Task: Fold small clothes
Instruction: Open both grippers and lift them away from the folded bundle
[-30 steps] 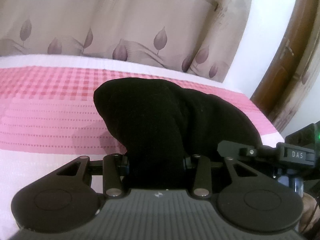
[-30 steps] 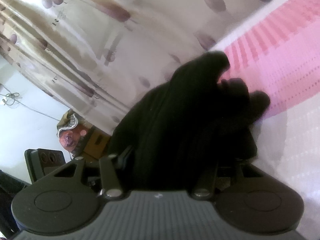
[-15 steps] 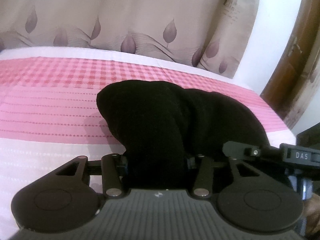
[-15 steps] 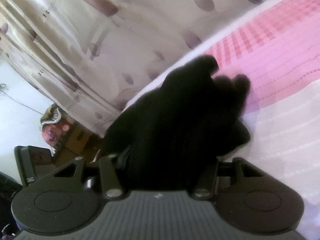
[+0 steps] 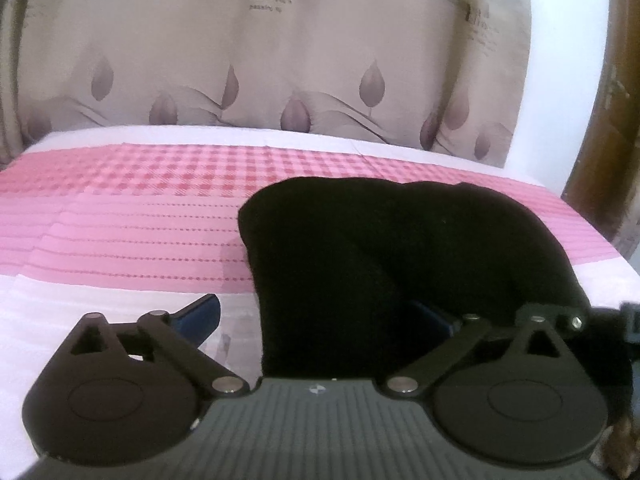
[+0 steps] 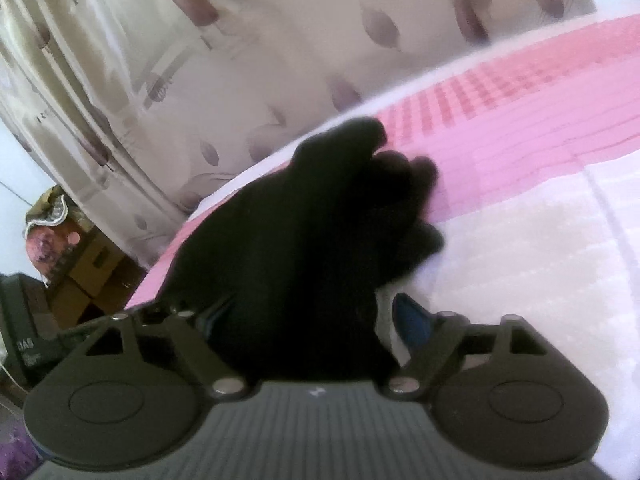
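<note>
While I look along my left gripper (image 5: pixel 320 320), the only print I can make out is on the curtain (image 5: pixel 280 60) at twelve o'clock: a large "R" above small blurred lines, and a faint "love" at eleven and one o'clock. My left tool points level across the bed toward that curtain, its fingers spread wide apart; one blue finger pad (image 5: pixel 200 314) shows at eight o'clock, clear of the cloth, while the other pad is mostly hidden under fabric. A black garment (image 5: pixel 380 260) lies bunched between the fingers and runs on toward three o'clock, resting on the pink checked bedcover (image 5: pixel 120 220). At the four o'clock edge I see part of my other tool, blurred.

From the right wrist, my right gripper (image 6: pixel 316 320) is rolled, so the bed slopes up toward two o'clock. Its fingers also stand apart; a blue pad (image 6: pixel 412 324) shows at five o'clock just beside the black garment (image 6: pixel 312 240), which heaps up from between the fingers toward twelve o'clock on the pink bedcover (image 6: pixel 520 120). At nine o'clock, a dark device (image 6: pixel 24 344) carries mirrored lettering, apparently "DAS". Cardboard boxes (image 6: pixel 88 276) stand just beyond it.
</note>
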`<state>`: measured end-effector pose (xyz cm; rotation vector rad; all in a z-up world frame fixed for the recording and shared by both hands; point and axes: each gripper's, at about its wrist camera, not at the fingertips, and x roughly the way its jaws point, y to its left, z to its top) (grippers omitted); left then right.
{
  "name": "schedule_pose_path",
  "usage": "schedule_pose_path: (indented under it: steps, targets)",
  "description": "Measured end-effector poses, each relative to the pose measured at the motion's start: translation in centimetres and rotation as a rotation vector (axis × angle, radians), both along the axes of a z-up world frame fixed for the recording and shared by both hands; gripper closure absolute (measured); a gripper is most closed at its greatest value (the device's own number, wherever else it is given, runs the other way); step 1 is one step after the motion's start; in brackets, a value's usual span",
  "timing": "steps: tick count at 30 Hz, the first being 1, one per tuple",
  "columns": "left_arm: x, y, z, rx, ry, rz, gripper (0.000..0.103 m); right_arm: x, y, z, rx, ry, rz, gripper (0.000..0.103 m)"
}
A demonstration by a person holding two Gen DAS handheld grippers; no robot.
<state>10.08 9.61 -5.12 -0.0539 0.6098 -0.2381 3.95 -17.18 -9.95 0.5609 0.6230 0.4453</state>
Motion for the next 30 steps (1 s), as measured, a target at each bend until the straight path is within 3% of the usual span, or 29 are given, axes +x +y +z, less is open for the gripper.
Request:
schedule_pose_path:
  steps: [5, 8, 11, 16, 20, 25, 30]
  targets:
    - [-1.4, 0.1, 0.7, 0.021, -0.071, 0.037, 0.000, -2.8, 0.5, 1.2, -0.079, -0.080, -0.023, 0.018]
    - [-2.3, 0.1, 1.5, 0.022, -0.130, 0.059, 0.000, -5.0, 1.2, 2.5, -0.131, -0.163, -0.043, 0.008]
    - [-3.4, -0.1, 2.6, 0.058, -0.185, 0.135, 0.000, -7.4, 1.9, 3.8, -0.181, -0.268, -0.083, 0.007]
    - [-5.1, -0.4, 4.7, 0.097, -0.267, 0.170, 0.000, -10.8, 3.1, 5.7, -0.270, -0.410, -0.186, 0.000]
    - [-7.0, -1.2, 6.5, 0.129, -0.322, 0.173, 0.000, -12.1, 3.2, 6.7, -0.263, -0.455, -0.208, 0.000]
    - [-9.6, -1.6, 8.3, 0.085, -0.461, 0.312, 0.000, -13.1, 3.0, 7.7, -0.269, -0.480, -0.213, 0.000]
    - [-10.1, -1.5, 9.9, 0.052, -0.436, 0.277, 0.000, -13.8, 3.4, 7.9, -0.283, -0.491, -0.196, 0.000]
